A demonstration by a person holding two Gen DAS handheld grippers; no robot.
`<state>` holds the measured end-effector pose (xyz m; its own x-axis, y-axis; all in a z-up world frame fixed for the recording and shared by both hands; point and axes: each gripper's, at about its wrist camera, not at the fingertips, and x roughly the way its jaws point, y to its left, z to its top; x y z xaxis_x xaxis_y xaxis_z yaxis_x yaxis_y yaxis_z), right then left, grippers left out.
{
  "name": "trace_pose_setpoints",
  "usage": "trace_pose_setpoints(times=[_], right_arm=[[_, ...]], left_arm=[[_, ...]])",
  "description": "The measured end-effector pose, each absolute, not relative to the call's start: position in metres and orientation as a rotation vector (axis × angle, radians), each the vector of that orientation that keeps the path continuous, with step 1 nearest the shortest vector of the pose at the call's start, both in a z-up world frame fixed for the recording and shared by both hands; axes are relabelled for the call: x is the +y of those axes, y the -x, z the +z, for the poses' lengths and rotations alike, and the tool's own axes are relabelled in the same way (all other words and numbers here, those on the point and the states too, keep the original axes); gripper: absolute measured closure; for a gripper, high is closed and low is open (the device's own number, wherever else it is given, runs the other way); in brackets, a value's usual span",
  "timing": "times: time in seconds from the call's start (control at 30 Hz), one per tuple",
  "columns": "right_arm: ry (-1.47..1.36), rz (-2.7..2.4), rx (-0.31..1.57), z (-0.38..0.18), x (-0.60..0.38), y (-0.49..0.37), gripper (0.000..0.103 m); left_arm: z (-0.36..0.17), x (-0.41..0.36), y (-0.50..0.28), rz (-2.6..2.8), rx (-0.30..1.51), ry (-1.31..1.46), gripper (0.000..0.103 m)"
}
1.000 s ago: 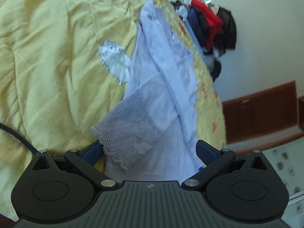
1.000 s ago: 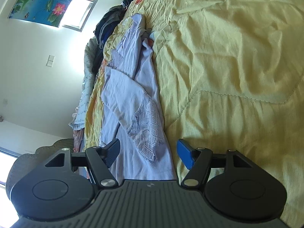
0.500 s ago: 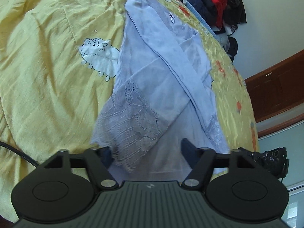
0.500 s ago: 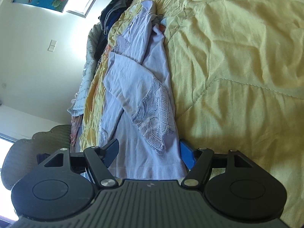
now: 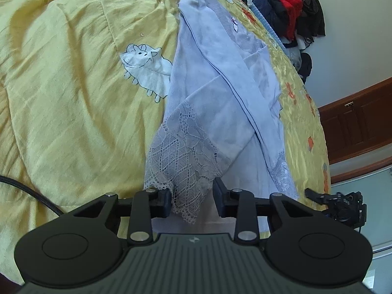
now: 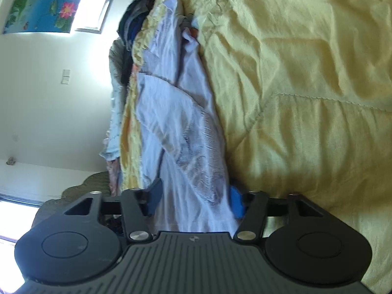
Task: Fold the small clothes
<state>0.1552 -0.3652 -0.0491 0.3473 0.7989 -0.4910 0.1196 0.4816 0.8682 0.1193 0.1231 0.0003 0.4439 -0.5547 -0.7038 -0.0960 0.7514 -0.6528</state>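
On a yellow quilt [image 5: 73, 112] w/ a stitched sheep patch [image 5: 144, 67], a pale lilac top [image 5: 220, 80] lies stretched out, sleeves crossed over its front, lace cuff [image 5: 181, 161] nearest the camera. Its long axis runs straight away from both hand-held tools, hem end close in, neckline far off toward the clothes pile [image 5: 289, 7] at the wall.

The left gripper [image 5: 192, 199] sits at the hem end, jaws part-way apart, the lace cuff's tip hanging betw. them; no fabric looks pinched yet. The right gripper [image 6: 196, 201] straddles the same near end from the other side, jaws somewhat wider, cloth lying betw. its blue pads [image 6: 236, 204]; the view is motion-blurred, so contact can't be confirmed. In the left view it shows as a dark shape just off the top's right edge.

Judgement: both tools are about equally near the hem, left over the cuffed side. The likely next fold carries the hem lengthwise toward the neckline, so each must close on a hem corner, not on loose lace.
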Motion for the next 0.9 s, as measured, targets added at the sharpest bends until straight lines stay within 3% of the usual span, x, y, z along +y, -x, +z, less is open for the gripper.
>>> trace_pose_setpoints(times=[0.03, 0.1, 0.2, 0.3, 0.33, 0.37, 0.43, 0.9], right_arm=[[-1.007, 0.537, 1.168, -0.052, -0.366, -0.156, 0.073], [-1.056, 0.515, 1.190, -0.062, -0.369, -0.156, 0.081], [-1.176, 0.527, 1.193, -0.074, -0.376, -0.153, 0.081], [-1.180, 0.510, 1.187, -0.077, -0.377, -0.151, 0.094], [-1.147, 0.506, 1.189, -0.077, -0.376, -0.150, 0.099], [-1.118, 0.500, 1.184, -0.076, -0.374, -0.149, 0.099], [-1.086, 0.508, 1.163, -0.075, -0.373, -0.149, 0.099], [-1.083, 0.587, 1.102, -0.052, -0.370, -0.161, 0.098]], left_arm=[[0.000, 0.124, -0.120, -0.316, 1.093, 0.697, 0.071], [-0.002, 0.126, -0.120, -0.321, 1.096, 0.710, 0.071], [-0.003, 0.129, -0.121, -0.330, 1.100, 0.726, 0.071], [-0.003, 0.129, -0.121, -0.329, 1.100, 0.727, 0.071], [-0.004, 0.129, -0.121, -0.322, 1.097, 0.715, 0.082], [-0.005, 0.128, -0.122, -0.309, 1.105, 0.694, 0.092], [-0.008, 0.127, -0.121, -0.304, 1.107, 0.697, 0.098], [0.013, 0.122, -0.127, -0.400, 1.088, 0.685, 0.098]])
